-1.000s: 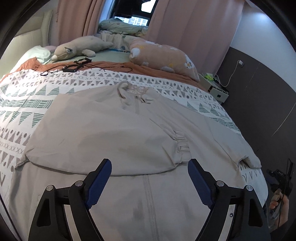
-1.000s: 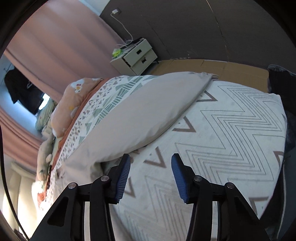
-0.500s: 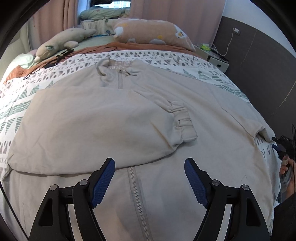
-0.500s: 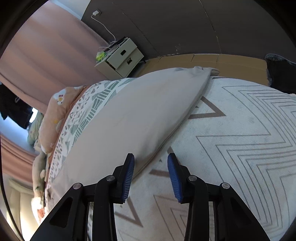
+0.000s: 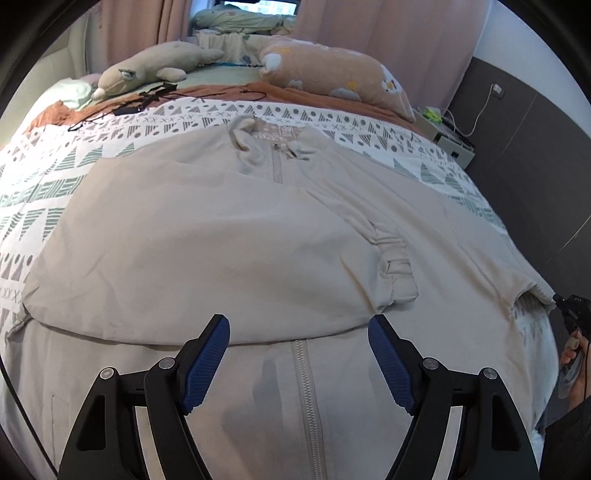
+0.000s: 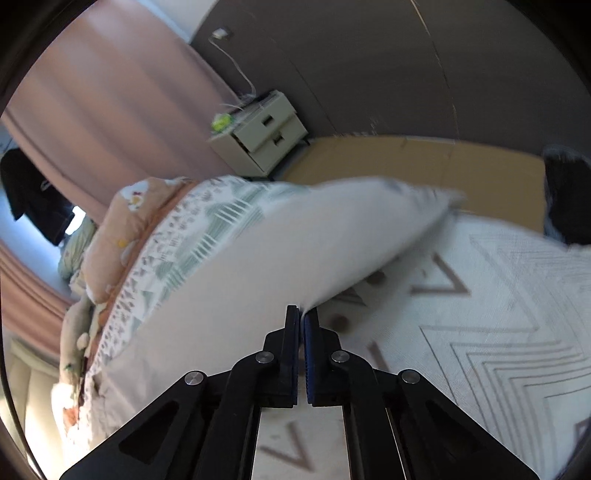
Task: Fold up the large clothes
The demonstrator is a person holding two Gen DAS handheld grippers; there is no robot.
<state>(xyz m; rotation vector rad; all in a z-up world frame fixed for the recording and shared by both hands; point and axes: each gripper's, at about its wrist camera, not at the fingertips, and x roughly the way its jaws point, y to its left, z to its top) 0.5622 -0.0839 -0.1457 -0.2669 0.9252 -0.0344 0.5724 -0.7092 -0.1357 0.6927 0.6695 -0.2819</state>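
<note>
Across the patterned bedspread (image 5: 55,177) lies the beige jacket (image 5: 207,236), one sleeve folded over its chest, cuff (image 5: 397,273) right of the zipper. Above the near hem, the left gripper (image 5: 299,354) hangs with jaws wide, nothing between them. At the bed's right edge, the right gripper (image 6: 301,325) pinches the other sleeve (image 6: 295,251), pads nearly together; floor (image 6: 406,158) lies open beyond.

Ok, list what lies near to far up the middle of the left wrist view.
left gripper → jacket zipper → folded-over sleeve → jacket collar → patterned bedspread → peach pillow → pink curtain
</note>
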